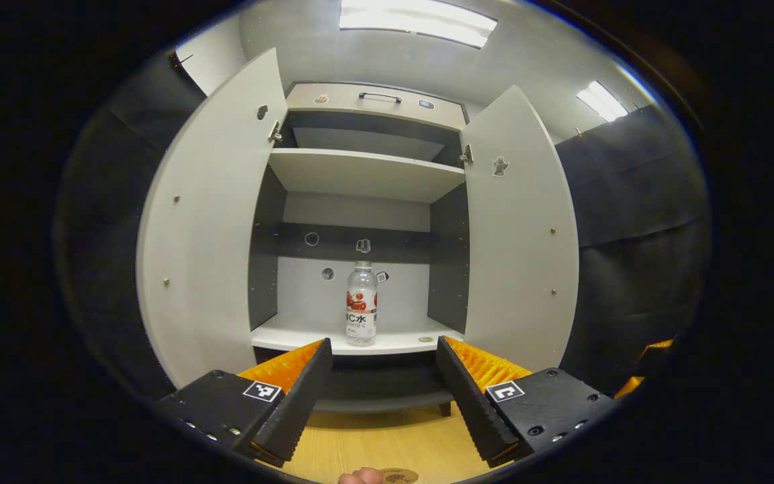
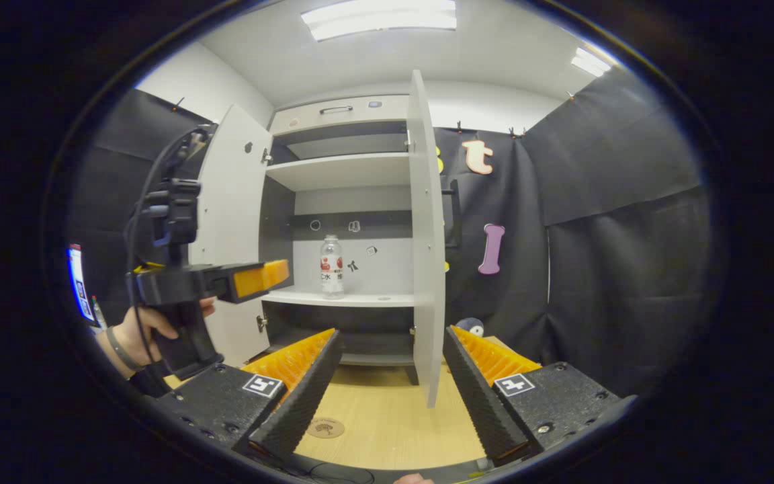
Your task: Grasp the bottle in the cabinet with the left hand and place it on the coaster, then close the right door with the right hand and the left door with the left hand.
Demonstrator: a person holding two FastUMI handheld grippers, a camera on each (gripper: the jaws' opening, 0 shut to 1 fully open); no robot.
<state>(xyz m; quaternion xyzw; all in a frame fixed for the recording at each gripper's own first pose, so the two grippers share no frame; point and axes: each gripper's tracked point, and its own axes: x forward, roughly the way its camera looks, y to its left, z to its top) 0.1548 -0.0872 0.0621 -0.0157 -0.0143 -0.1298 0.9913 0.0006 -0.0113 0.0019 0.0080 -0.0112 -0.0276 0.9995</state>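
**Q:** where are you in the run right now?

**A:** First step, nothing grabbed yet. My left gripper (image 1: 381, 366) is spread wide and empty, lined up on the bottle (image 1: 361, 304), which stands upright on the cabinet's lower shelf (image 1: 306, 339), well apart from my fingers. Right gripper (image 2: 392, 366) is also spread, holding nothing, parked near the right door (image 2: 425, 235). Both doors hang open.

**Q:** next move?

**A:** I'd say push the left straight in between the doors and pinch the bottle's middle, then carry it to the coaster (image 2: 325, 427) on the wooden table (image 2: 394, 417). Bottle looks mostly empty, hard to tell though. Black cloth walls, ceiling lights (image 1: 417, 21) overhead.
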